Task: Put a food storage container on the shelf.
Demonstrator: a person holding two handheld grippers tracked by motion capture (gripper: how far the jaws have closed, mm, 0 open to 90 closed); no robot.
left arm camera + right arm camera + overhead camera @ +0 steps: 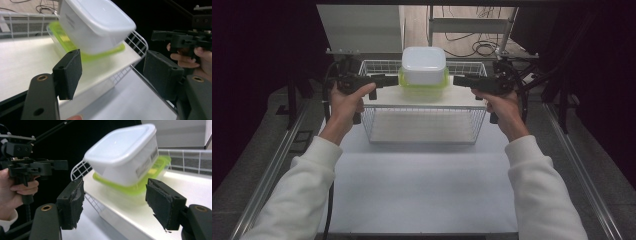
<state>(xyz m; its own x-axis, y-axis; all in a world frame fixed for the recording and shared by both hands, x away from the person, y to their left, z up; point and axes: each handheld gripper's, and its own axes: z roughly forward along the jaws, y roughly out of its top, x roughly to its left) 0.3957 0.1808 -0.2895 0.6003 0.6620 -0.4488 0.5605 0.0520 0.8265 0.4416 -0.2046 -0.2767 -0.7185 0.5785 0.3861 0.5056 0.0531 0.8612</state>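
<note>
Basket [377, 131] under shelf [388, 98]; containers [423, 65] on shelf.

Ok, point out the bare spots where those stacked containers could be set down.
Free: the white tabletop between the sleeves, in front of the wire basket; the shelf board left of the green-lidded container. Crowded: the shelf's middle, where the white tub sits stacked, tongs either side.

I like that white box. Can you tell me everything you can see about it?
The white box looks like smooth, milky plastic, square with rounded corners. It seems to sit upside down, wider rim at the bottom, with a label of dark print on one side. It rests on a flat green-lidded box, which lies on a white shelf across a wire basket. Neither gripper touches it.
</note>
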